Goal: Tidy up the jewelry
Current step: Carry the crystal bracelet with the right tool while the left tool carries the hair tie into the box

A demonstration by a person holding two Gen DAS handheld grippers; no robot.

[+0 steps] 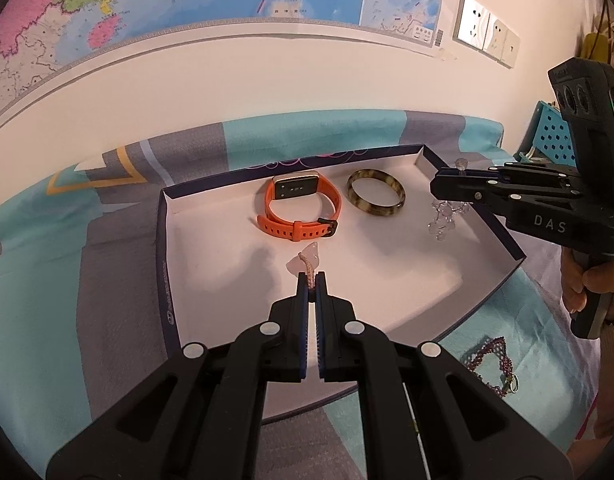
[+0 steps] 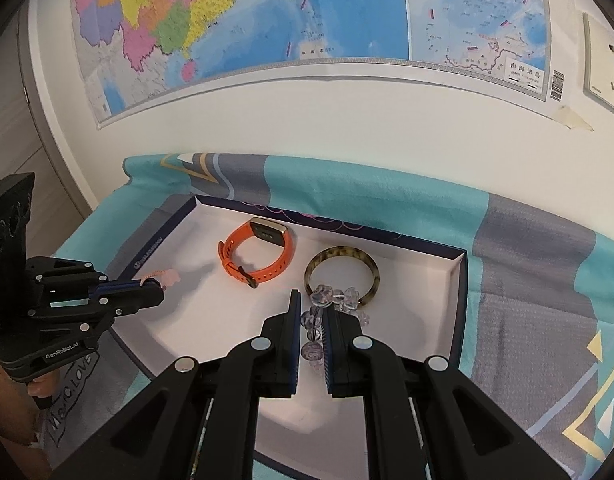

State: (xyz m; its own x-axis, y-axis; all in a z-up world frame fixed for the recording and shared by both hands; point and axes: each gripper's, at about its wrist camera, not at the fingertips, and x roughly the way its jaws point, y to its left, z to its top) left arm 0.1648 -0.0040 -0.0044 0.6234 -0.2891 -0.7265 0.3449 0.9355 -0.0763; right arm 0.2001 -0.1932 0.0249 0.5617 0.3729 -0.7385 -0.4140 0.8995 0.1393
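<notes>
A shallow dark-rimmed white tray [image 1: 165, 240] [image 2: 459, 280] lies on a patterned cloth. In it are an orange smartwatch [image 1: 303, 208] [image 2: 259, 254] and a mottled brown bangle [image 1: 377, 196] [image 2: 341, 270]. My left gripper [image 1: 311, 280] [image 2: 159, 282] is shut on the cord of a pink stone pendant [image 1: 307, 260] [image 2: 171, 276], held over the tray's middle. My right gripper [image 2: 311, 300] [image 1: 437, 186] is shut on a clear crystal bead bracelet [image 2: 331, 298] [image 1: 443, 218], which hangs over the tray's right part beside the bangle.
A dark red beaded piece [image 1: 495, 360] lies on the cloth right of the tray. A map [image 2: 267, 12] and wall sockets [image 1: 487, 30] are on the wall behind. A blue perforated basket [image 1: 551, 136] stands at far right.
</notes>
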